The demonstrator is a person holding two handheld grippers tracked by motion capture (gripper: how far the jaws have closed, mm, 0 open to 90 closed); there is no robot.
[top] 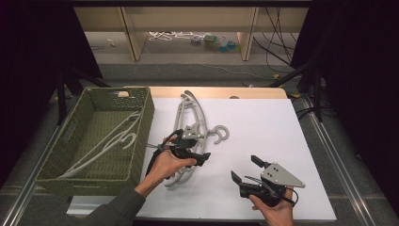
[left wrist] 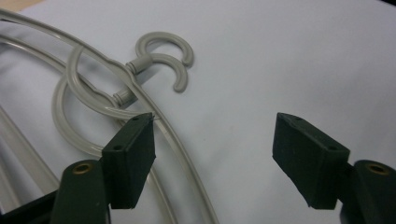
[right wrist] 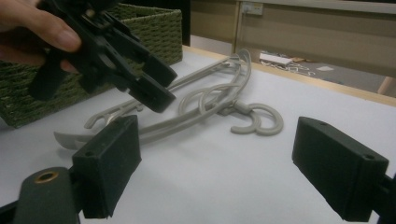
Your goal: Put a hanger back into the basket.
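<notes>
On the white table (top: 263, 141), grey hangers (top: 190, 123) stacked with their hooks pointing right.

Left claw (left wrist: 214, 149) hangs right over the pile, spread wide and gripping nothing, one pad by a hanger's wire loop. Right claw (top: 245, 169) sits well apart near the table's front edge, also released and empty. Green woven basket (top: 143, 127) just left of the pile has a white hanger (top: 110, 141) lying inside.
</notes>
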